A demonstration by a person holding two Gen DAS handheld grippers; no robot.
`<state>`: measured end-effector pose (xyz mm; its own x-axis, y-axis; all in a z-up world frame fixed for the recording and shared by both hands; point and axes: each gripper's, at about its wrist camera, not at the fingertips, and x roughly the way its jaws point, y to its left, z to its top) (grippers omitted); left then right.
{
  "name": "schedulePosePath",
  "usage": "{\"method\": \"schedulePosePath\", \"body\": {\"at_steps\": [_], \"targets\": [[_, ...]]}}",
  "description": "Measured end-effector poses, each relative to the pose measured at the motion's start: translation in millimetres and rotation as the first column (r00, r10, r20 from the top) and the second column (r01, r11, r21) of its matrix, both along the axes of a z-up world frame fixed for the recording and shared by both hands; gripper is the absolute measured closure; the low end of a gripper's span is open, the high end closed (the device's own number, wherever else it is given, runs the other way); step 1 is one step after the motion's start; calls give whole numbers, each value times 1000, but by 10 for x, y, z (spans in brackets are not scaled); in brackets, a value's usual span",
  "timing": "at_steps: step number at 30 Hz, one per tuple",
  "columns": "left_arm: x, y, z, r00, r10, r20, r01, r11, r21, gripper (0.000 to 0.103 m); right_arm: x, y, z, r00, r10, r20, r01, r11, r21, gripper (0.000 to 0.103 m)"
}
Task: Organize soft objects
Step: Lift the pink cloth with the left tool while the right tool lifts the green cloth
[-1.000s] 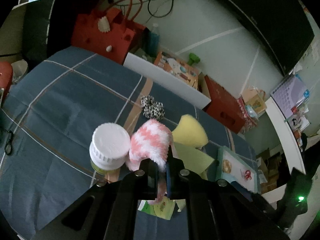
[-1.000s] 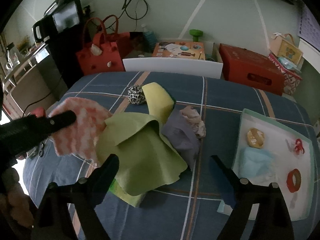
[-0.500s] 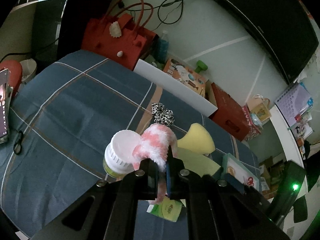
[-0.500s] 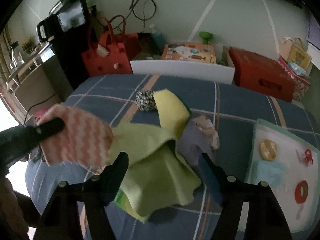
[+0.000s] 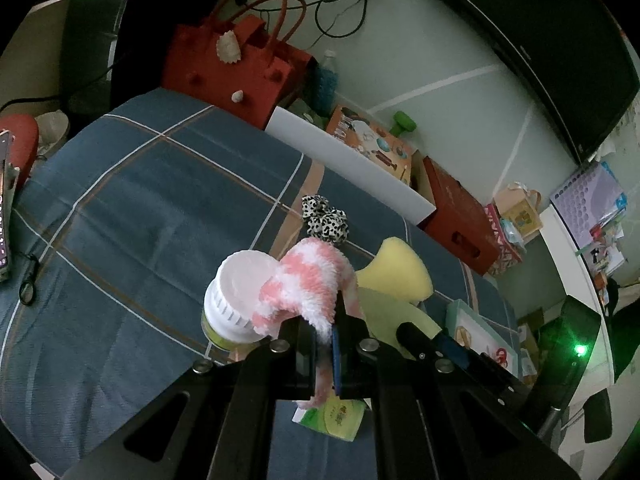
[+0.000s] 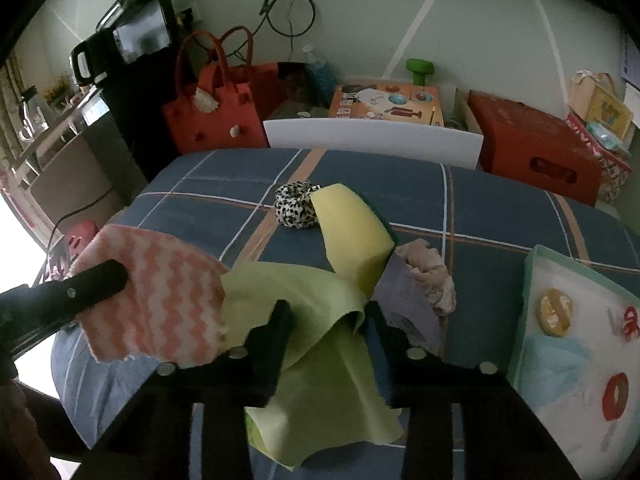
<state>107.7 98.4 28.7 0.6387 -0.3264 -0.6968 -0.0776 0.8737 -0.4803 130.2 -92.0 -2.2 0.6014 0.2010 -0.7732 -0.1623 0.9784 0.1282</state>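
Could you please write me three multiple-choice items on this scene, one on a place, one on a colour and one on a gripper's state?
1. Where does the leopard-print scrunchie lie?
A. in the tray
B. on the blue plaid cloth, beside the yellow sponge
C. inside the red bag

2. What colour is the cloth between the right gripper's fingers?
A. light green
B. purple
C. white

3. What is the left gripper doing?
A. standing open over the jar
B. shut on the pink-and-white cloth
C. shut on the sponge

Answers:
1 B, it sits on the plaid cloth against the yellow sponge.
2 A, the light green cloth bunches up there as the jaws have just been closing.
3 B, the pink-and-white cloth is pinched between its fingers.
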Motion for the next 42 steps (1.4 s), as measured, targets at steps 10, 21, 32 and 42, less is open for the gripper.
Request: {"method": "schedulePosePath", "body": {"at_steps": [10,21,32,42], "targets": [[17,-12,-32,1000,-7,-11,7,1000,-2,97,-13,56,4,1000,21,20,-21,1000,-9,80],[23,-12,-41,1000,-8,-15,8,1000,-3,97,-30,45,27,999,21,33,-21,1000,2,96],[21,-29,-26,1000,-9,-8,9,1000,4,97,-129,-17,208,996,12,93,-17,999,50,97],[-12,-51,65,999,-12,44,11,1000,5,97,-354,-126,612,976,-17,219,-3,996,90,98]]}}
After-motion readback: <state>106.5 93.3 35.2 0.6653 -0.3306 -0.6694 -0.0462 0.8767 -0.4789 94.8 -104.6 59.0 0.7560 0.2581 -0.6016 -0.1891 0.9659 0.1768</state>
